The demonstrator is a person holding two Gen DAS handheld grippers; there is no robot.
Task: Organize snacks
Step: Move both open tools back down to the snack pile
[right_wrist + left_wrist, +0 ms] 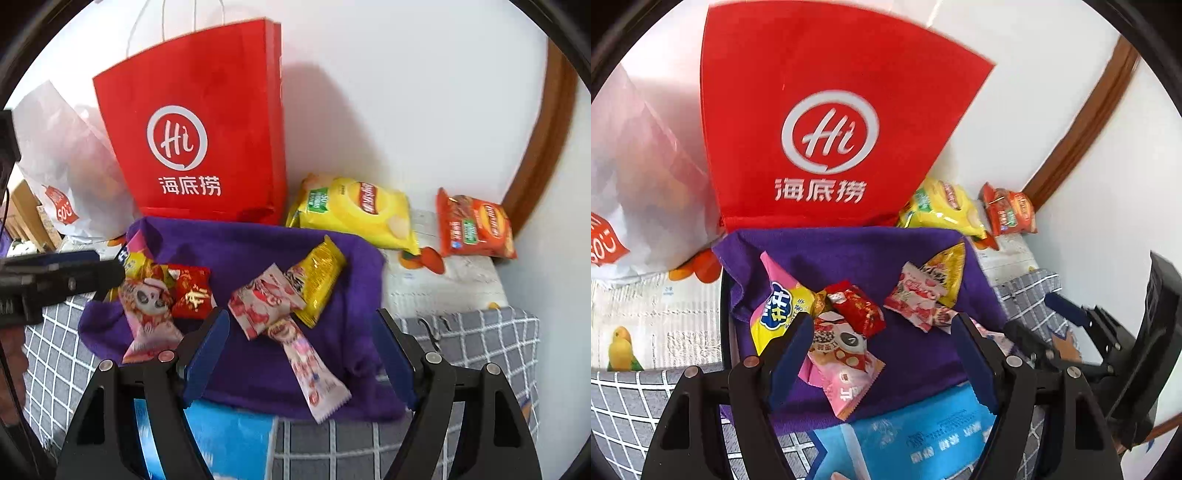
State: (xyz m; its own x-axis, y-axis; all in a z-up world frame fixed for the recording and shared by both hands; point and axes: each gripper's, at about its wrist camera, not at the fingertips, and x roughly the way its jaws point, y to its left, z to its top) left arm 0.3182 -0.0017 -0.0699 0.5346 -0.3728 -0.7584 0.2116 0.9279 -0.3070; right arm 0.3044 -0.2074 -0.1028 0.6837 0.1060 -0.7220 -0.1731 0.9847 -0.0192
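A purple fabric cloth (258, 258) is spread on a grey checked table cover (461, 350), and small wrapped snacks are scattered over it.

The left gripper (882, 347) is held above the near part of the cloth with its jaws apart; nothing is clamped. Between and just beyond its blue pads are seen a pink-and-white snack packet (842, 365), a red foil packet (857, 306) and a yellow-and-pink packet (779, 310) at the left finger. A pink-white wrapped sweet (919, 299) and a gold foil packet (947, 273) lie farther off, toward the right finger.

The right gripper (299, 354) is likewise open and empty. A long pink-white stick packet (314, 373) lies between its fingers, reaching to the near edge of the cloth; the same sweet and gold packet sit just beyond it.

A blue flat packet (229, 435) lies under the cloth's near edge. Behind the cloth a red paper bag with a white "Hi" logo (199, 129) stands against the wall, a white plastic bag (62, 158) to its left, a yellow crisp bag (354, 210) and an orange crisp bag (472, 229) to its right.
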